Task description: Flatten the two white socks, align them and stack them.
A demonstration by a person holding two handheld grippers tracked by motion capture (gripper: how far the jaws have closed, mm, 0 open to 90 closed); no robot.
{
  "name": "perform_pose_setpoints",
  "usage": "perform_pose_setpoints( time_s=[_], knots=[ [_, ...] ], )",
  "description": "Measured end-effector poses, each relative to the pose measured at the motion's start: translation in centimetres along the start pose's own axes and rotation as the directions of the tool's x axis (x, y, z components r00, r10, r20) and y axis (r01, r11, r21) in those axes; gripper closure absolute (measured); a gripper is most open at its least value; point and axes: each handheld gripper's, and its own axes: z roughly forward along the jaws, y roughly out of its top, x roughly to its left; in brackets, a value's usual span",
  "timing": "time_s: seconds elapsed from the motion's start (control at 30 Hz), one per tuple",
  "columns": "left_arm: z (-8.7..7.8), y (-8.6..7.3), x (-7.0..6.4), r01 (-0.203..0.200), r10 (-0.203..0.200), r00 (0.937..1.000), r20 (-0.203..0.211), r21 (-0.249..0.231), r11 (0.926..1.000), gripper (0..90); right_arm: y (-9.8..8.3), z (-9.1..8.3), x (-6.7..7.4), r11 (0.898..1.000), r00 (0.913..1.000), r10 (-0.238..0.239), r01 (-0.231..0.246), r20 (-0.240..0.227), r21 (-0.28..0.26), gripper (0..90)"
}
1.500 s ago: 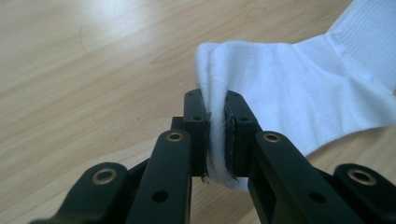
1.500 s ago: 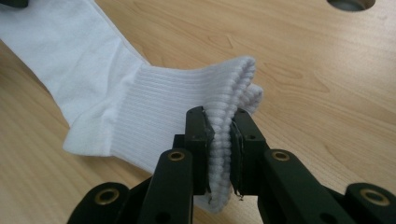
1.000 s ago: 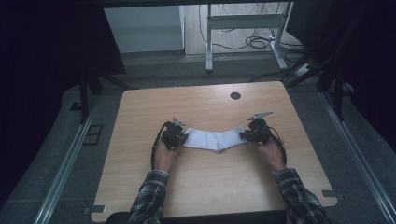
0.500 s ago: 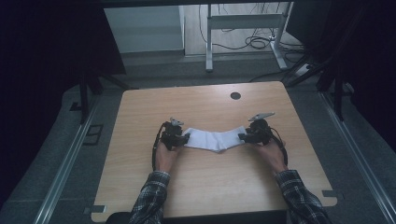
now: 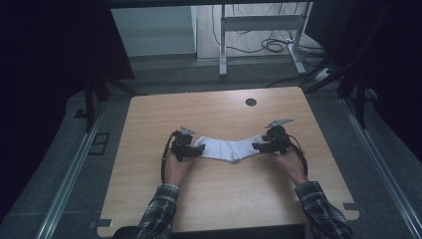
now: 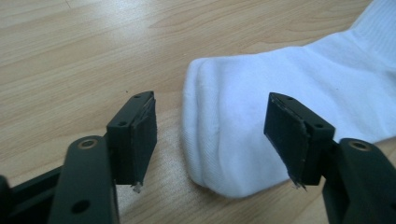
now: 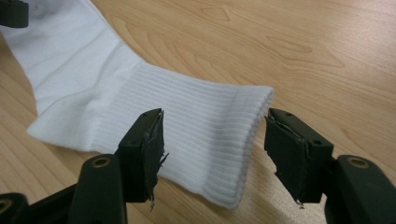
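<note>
Now, left gripper (image 5: 193, 149) sits at the toe end of the white sock (image 5: 230, 148); its jaws have just been opening and stand wide, toe between them, pads off the fabric. Sock lies flat mid-table (image 5: 149, 119), stretched between both grippers, sagging toward the person at its middle. Right gripper (image 5: 259, 147) at the ribbed cuff (image 7: 219, 135): jaws also just opening, wide apart, cuff edge between them, not pinched. Both hands rest on the wood.
</note>
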Motion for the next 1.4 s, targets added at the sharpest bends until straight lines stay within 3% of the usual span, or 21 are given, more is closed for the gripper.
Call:
perform_pose_setpoints(
  time_s=[0.47,0.87,1.2,1.4],
  knots=[
    [-2.1,-0.5,-0.1,0.006,-0.005,0.9985,0.055,-0.007,1.0000,22.7,-0.1,-1.7,0.9,1.000,0.9998,-0.019,0.019,-0.006,0.010,29.4],
    [-5.4,-1.4,-0.9,-0.044,0.045,0.9950,0.090,-0.016,0.9989,15.6,-0.4,-4.9,1.8,0.999,0.9984,-0.052,0.052,-0.019,-0.011,23.0],
    [-8.2,-3.7,-1.5,-0.080,0.082,0.9925,0.091,-0.020,0.9966,13.6,-2.2,-7.7,2.5,0.997,0.9957,-0.070,0.069,-0.061,-0.025,16.5],
    [-9.2,-6.0,-1.4,-0.084,0.086,0.9920,0.092,-0.020,0.9962,13.1,-4.1,-8.9,2.2,0.997,0.9960,-0.068,0.066,-0.057,-0.036,11.6]
  ],
)
